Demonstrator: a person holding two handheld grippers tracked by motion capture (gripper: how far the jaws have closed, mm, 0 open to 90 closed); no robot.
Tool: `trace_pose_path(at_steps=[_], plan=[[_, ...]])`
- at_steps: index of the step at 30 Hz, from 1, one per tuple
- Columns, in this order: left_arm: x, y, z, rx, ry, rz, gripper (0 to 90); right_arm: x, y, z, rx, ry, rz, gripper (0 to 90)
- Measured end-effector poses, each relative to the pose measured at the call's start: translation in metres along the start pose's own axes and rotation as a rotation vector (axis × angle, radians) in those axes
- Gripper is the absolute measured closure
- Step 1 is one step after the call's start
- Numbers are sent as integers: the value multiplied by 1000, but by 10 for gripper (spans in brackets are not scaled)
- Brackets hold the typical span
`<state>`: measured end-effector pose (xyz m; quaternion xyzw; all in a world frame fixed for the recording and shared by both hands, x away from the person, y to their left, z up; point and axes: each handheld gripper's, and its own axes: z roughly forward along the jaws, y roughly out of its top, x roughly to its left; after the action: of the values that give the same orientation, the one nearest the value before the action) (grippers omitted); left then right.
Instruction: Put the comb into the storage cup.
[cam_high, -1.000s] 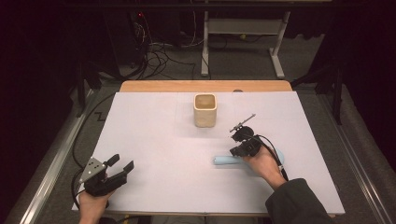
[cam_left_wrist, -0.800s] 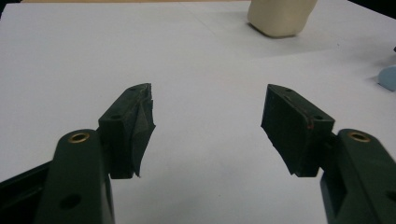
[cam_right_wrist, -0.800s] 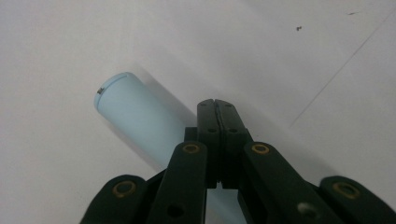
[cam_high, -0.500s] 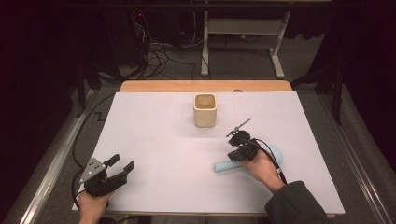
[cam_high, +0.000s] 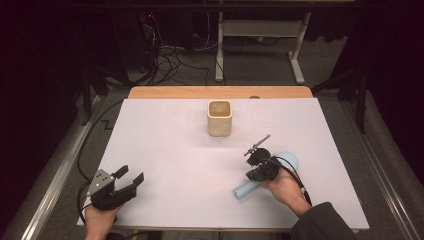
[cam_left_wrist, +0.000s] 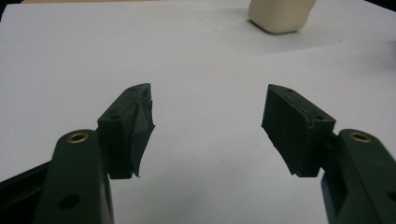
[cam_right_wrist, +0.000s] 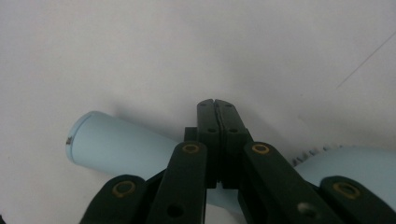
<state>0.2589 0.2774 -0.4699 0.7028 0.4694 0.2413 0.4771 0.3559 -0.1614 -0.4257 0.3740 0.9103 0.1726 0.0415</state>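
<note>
The right tongs (cam_right_wrist: 217, 103) (pressed together, pinching nothing) hover directly above the pale blue plastic hairbrush (cam_right_wrist: 121, 144). The left tongs (cam_left_wrist: 208, 123) stand spread over bare white desk (cam_left_wrist: 205, 60).

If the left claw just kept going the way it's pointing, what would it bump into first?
Mostly bare white table lies ahead of the open left claw. The beige cup stands far off, a little right of its line, so it might just pass it; depth is hard to judge.

white-covered table (cam_high: 165, 135), beige square cup (cam_high: 219, 118) standing, light blue hairbrush (cam_high: 250, 187) lying flat
</note>
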Motion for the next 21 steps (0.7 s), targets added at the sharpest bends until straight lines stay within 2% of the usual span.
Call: trace_pose_path(at_steps=[10,11,21], plan=[[0,0,0,0,4,0,341,-1,-19,-7,-16,3,-6,900],[0,0,0,1,4,1,341,0,-20,-8,-16,5,7,900],[0,0,0,-1,6,-2,341,4,-27,-11,4,-11,-33,899]])
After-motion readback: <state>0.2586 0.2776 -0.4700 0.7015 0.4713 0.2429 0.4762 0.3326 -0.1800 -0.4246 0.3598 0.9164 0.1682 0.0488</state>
